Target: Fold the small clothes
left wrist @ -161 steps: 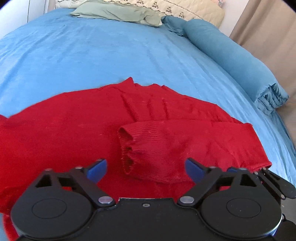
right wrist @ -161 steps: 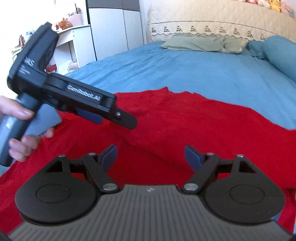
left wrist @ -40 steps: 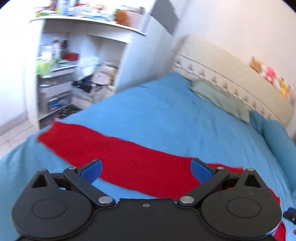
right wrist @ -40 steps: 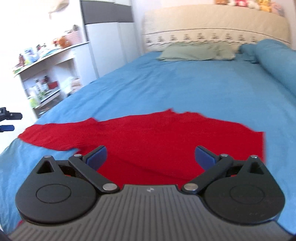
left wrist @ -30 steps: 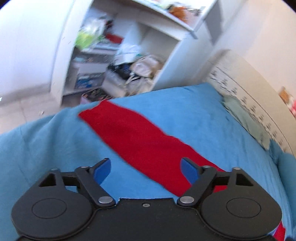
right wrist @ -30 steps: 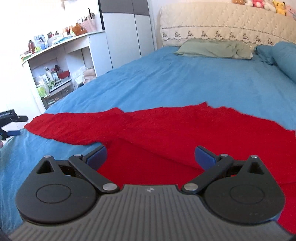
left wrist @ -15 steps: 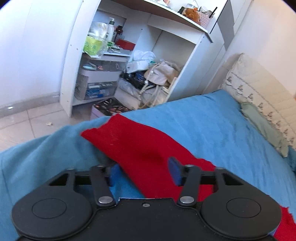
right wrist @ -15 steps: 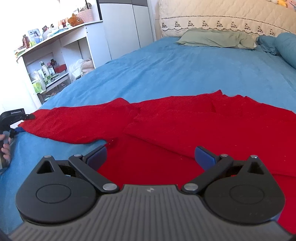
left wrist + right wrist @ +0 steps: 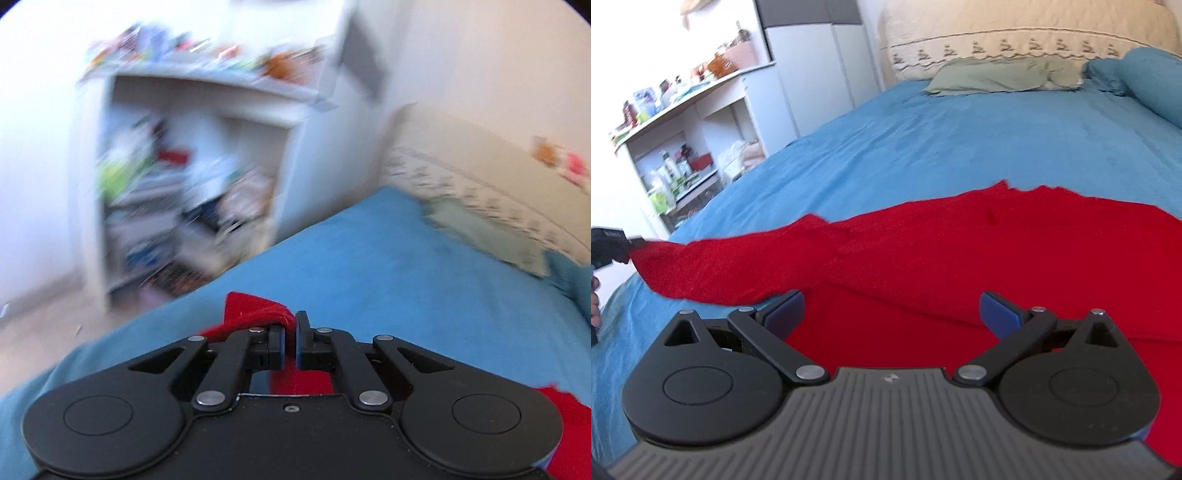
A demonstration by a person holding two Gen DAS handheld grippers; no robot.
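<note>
A red knit sweater (image 9: 960, 243) lies spread on the blue bed (image 9: 942, 136). Its left sleeve (image 9: 713, 266) stretches out toward the bed's left edge. My left gripper (image 9: 290, 332) is shut on the cuff of that sleeve (image 9: 255, 310), which bunches up between the pads; it also shows at the far left of the right wrist view (image 9: 613, 243), holding the sleeve end raised. My right gripper (image 9: 890, 314) is open and empty, low over the sweater's body.
A white shelf unit (image 9: 192, 184) crowded with bottles and bags stands left of the bed, also in the right wrist view (image 9: 683, 147). A green pillow (image 9: 1004, 75) and cream headboard (image 9: 1015, 29) are at the far end. A rolled blue duvet (image 9: 1152, 81) lies at right.
My left gripper has closed on the end of the left sleeve and lifted it off the bed. The left view is now blurred from motion. My right gripper stays open over the sweater.
</note>
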